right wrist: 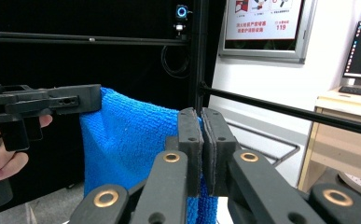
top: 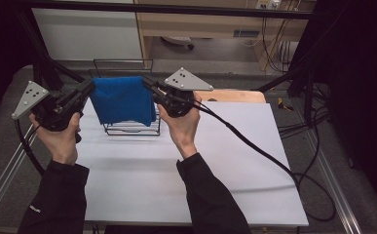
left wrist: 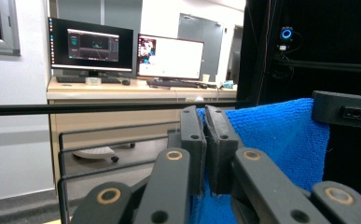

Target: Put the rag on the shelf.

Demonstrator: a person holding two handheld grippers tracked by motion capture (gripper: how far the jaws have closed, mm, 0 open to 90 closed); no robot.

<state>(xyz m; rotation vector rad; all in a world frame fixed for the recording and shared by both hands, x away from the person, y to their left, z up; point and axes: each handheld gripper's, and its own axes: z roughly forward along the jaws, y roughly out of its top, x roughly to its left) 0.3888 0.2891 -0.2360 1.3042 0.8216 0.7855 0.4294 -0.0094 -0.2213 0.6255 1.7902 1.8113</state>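
While two grippers [top: 89, 87] [top: 146, 83] pinch one blue cloth [top: 122, 100], one wire rack [top: 130, 127] seemingly stands below.

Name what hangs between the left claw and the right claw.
In the high view, the blue cloth spans from the left claw to the right claw, each pinching a top corner.

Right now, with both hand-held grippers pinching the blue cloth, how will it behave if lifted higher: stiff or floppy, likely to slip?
Probably floppy: the blue cloth sags and hangs between the left hand-held gripper and the right hand-held gripper. Likely light, since pinches at two top corners carry it. Its looped terry surface looks grippy, so slipping seems unlikely. The hanging lower edge might snag on the wire rack beneath.
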